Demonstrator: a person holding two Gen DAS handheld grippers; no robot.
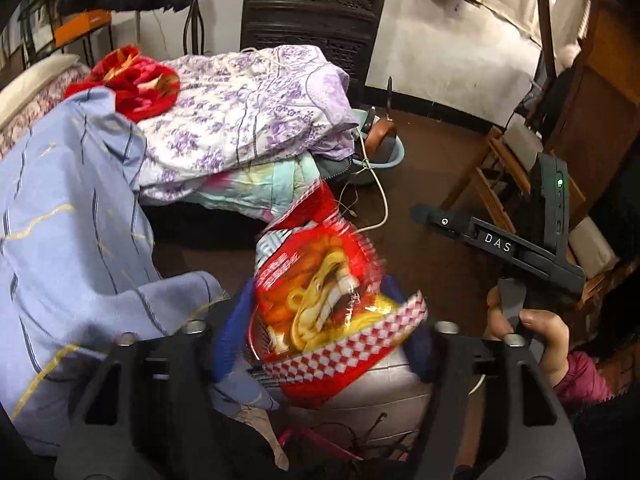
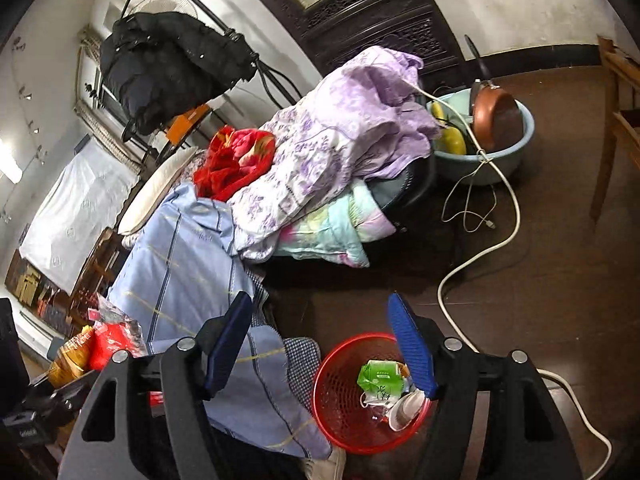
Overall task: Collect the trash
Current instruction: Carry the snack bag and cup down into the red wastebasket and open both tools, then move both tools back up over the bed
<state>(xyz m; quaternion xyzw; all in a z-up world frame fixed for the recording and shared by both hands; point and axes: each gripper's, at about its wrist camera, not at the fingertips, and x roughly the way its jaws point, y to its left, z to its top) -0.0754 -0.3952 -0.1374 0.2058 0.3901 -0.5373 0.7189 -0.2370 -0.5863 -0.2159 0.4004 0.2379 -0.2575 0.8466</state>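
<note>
a person is collecting trash beside a cluttered bed.

the left gripper (image 1: 320, 336) is standing wide with a blurred red noodle wrapper (image 1: 320, 300) between its jaws, seemingly loose; light, crinkly, slippery, best pinched at an edge. the right gripper (image 2: 320, 344) is hanging open, empty, above the red bin (image 2: 340, 408).

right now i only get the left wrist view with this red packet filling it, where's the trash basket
Observer: The right wrist view shows a red mesh basket on the dark floor, right beside the blue striped sheet.
Operator: anything in it already
Observer: Yes, a green packet and what looks like a white cup lie inside.
Operator: is the right gripper carrying something
Observer: No, the right gripper is open with nothing between its pads.
</note>
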